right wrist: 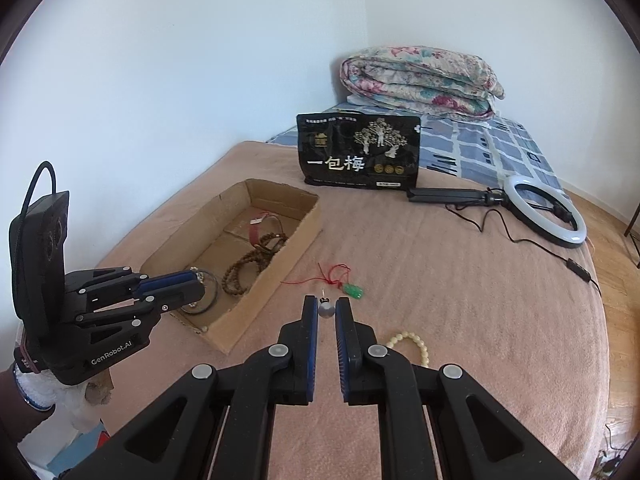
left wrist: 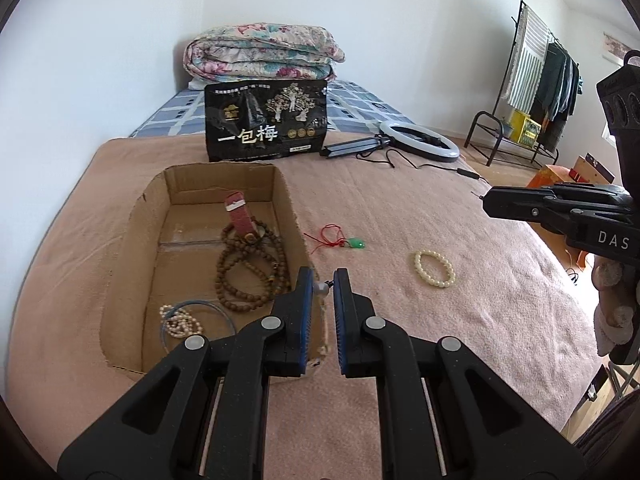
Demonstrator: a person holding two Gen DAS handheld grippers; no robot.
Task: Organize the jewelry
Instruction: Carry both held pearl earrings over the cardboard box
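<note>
The pink bed (left wrist: 440,208) carries everything. The cardboard box (left wrist: 294,220) lies under and ahead-left of the left tool (left wrist: 324,280), and well left of the right tool (right wrist: 327,304). Wooden beads (left wrist: 248,276) already lie inside it.

The left tool is nearly closed on a small pale bead (left wrist: 320,289). Something pale seems to trail below it along the box wall, though I cannot tell what. This tool hangs right over the wall, so I'd carry it a little further left, clear of the cardboard, before letting go, or the piece may catch on the edge or slide outside.

Just right of the right tool's fingers lies a pale bracelet (right wrist: 412,344), and a green pendant (right wrist: 353,291) on red cord lies just ahead of them.

The right tool pinches a round silver earring (right wrist: 326,311), hook up, above the bed. It's a slippery little ball, so I'd keep the squeeze steady, travel left and open low inside the box.
</note>
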